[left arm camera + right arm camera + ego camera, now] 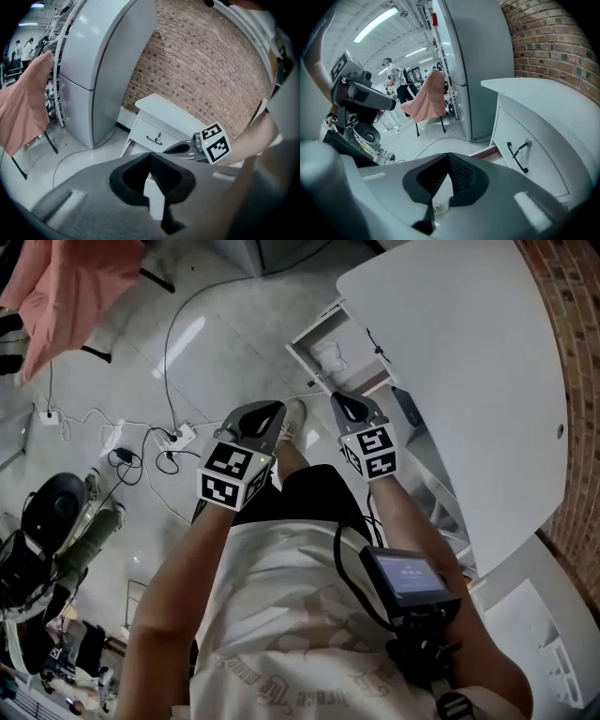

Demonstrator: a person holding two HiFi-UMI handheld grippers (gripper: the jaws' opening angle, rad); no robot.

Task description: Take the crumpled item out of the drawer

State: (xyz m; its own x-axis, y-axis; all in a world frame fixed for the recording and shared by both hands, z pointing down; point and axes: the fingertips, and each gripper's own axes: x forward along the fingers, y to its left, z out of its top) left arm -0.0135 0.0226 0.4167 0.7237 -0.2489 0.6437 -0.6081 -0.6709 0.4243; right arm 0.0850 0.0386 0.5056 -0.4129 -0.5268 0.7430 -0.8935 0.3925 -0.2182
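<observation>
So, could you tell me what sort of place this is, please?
Probably a lab or workshop: black cables and a white power strip lie on the pale grey floor, and long ceiling strip lights run overhead.

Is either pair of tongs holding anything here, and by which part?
Nothing is held. The left tongs and right tongs are both shut and empty; the crumpled item lies in the open drawer, apart from both.
</observation>
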